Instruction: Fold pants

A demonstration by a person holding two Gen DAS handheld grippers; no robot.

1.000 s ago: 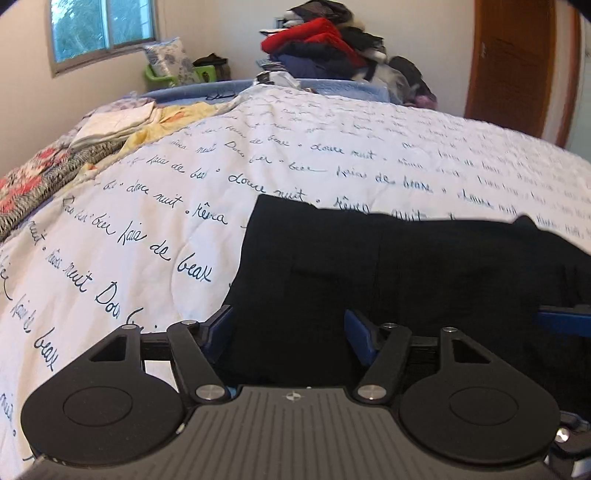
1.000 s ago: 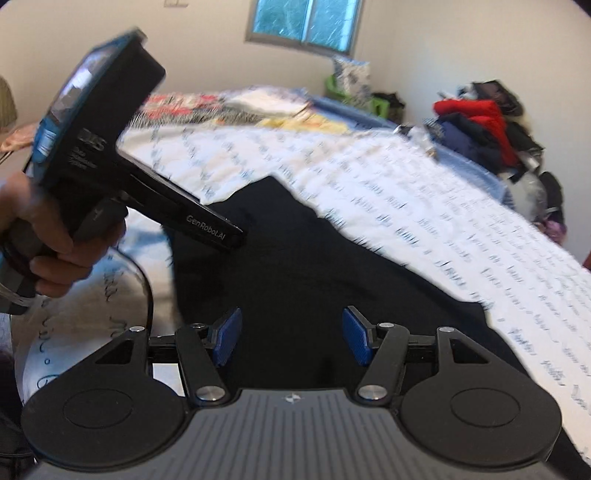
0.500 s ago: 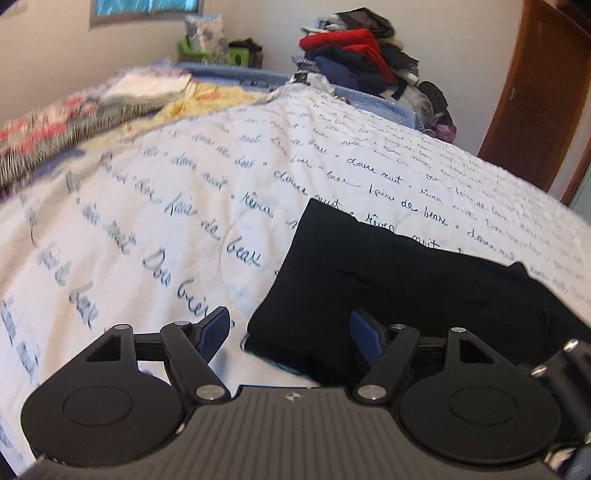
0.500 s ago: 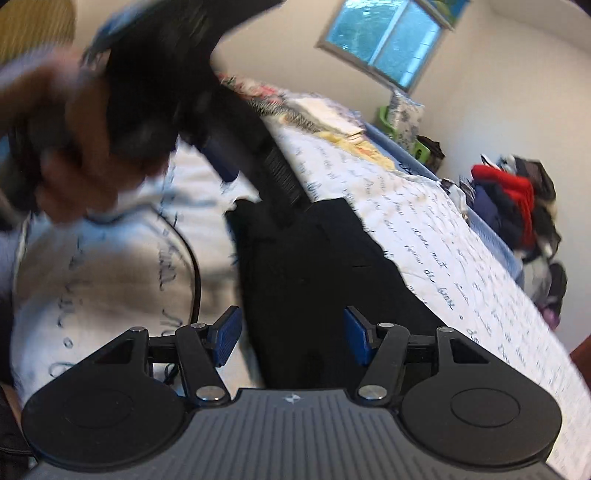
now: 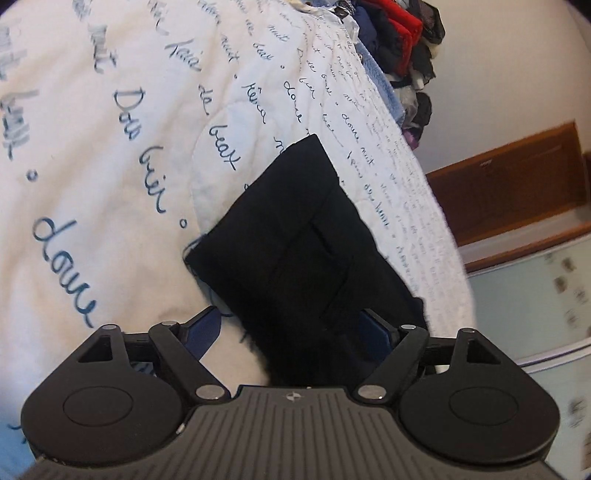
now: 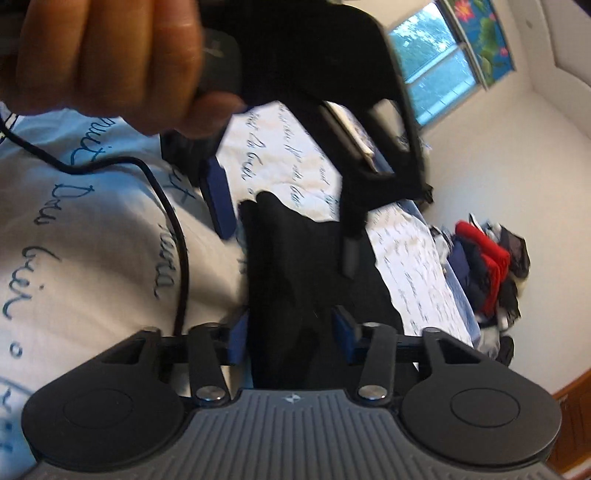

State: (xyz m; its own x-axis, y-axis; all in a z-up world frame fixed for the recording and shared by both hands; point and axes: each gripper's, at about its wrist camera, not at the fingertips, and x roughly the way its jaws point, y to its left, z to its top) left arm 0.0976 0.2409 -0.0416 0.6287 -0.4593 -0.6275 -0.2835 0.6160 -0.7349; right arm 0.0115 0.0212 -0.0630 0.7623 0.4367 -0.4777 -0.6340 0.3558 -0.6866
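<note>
The black pants (image 5: 295,254) lie folded into a compact rectangle on the white bedspread (image 5: 110,184). My left gripper (image 5: 291,332) is open, its blue fingers straddling the near end of the pants. In the right wrist view the pants (image 6: 295,277) run between the blue fingers of my right gripper (image 6: 291,336), which is open. The left gripper (image 6: 288,221), held in a hand (image 6: 110,55), hangs above the far end of the pants, one blue finger on each side.
The bedspread has dark blue handwriting. A pile of red and dark clothes (image 5: 399,33) sits past the bed, also in the right wrist view (image 6: 487,266). A wooden door (image 5: 509,184), a window (image 6: 436,62), and a black cable (image 6: 162,206) across the bed.
Both views have rolled sideways and dropped closer to the pants. The left gripper has swung over the pants' end, now filling the top of the right wrist view. Both stay open.
</note>
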